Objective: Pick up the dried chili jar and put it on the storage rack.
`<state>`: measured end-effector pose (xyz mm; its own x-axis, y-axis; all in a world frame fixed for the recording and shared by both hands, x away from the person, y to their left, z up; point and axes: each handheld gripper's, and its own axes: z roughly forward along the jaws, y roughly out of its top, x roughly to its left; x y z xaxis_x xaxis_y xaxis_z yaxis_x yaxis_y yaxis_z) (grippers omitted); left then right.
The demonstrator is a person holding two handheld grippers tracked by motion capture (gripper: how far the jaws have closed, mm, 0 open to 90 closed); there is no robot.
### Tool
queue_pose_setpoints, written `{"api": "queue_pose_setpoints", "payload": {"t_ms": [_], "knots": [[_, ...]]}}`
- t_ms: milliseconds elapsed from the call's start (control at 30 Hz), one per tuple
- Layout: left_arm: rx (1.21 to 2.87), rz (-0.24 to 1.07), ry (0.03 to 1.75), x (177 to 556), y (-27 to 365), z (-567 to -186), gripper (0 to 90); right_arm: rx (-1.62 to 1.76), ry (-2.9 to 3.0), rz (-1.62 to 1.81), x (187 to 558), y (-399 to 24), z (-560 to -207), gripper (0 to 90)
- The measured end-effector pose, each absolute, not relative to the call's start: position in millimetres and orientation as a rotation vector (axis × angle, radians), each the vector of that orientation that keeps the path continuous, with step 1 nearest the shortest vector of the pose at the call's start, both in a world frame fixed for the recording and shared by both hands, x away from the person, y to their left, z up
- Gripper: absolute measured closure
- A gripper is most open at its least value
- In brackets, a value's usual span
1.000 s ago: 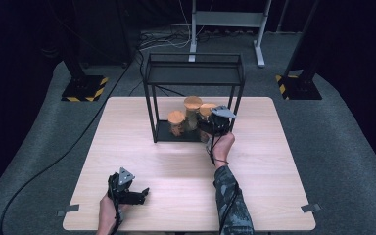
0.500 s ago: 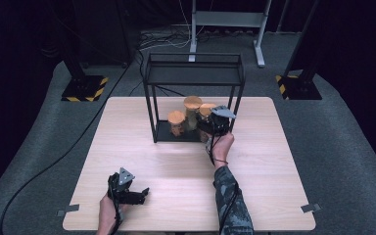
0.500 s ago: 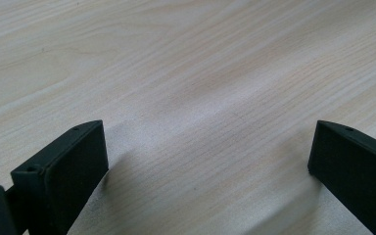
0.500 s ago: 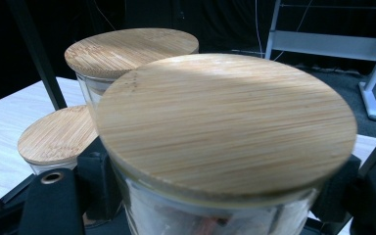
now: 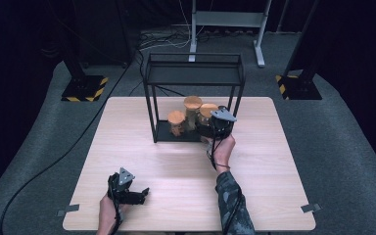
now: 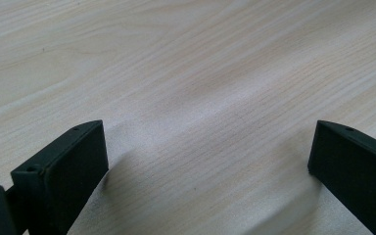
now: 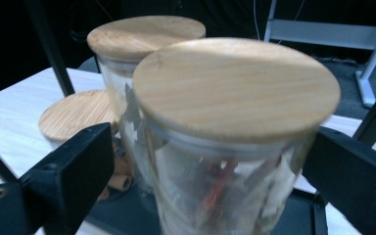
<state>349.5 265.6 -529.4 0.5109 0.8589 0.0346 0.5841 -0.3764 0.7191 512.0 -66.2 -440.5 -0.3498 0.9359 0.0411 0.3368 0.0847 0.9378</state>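
Nothing has shifted since the earlier frames: the right tongs (image 7: 210, 161) stand open around the nearest glass jar (image 7: 230, 147) at centre frame on the rack's (image 5: 194, 78) lower tray, likely smooth, breakable, best gripped mid-body, while the left tongs (image 6: 205, 161) gape empty over the bench (image 6: 186, 63).

the left gripper (image 5: 139, 192) is sitting low at about 7 o'clock, held in the left hand (image 5: 108, 211), its jaws pointing toward 3 o'clock and standing wide apart. the right gripper (image 5: 210, 128) is reaching toward 12 o'clock just right of centre, the right hand (image 5: 222, 151) behind it on a patterned sleeve (image 5: 232, 203); its jaws are spread wide.
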Motion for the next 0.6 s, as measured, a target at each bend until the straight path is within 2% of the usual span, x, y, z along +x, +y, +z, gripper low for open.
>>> {"api": "queue_pose_setpoints", "payload": {"t_ms": [267,600], "knots": [[2.095,0.537,1.176,349.7,265.7,-529.6,0.7,1.260,1.824,1.281,494.7,-77.0,-443.2,1.4],[2.097,0.532,1.179,350.2,266.1,-529.5,0.6,1.217,1.952,1.245,454.0,-88.9,-450.9,0.7]]}}
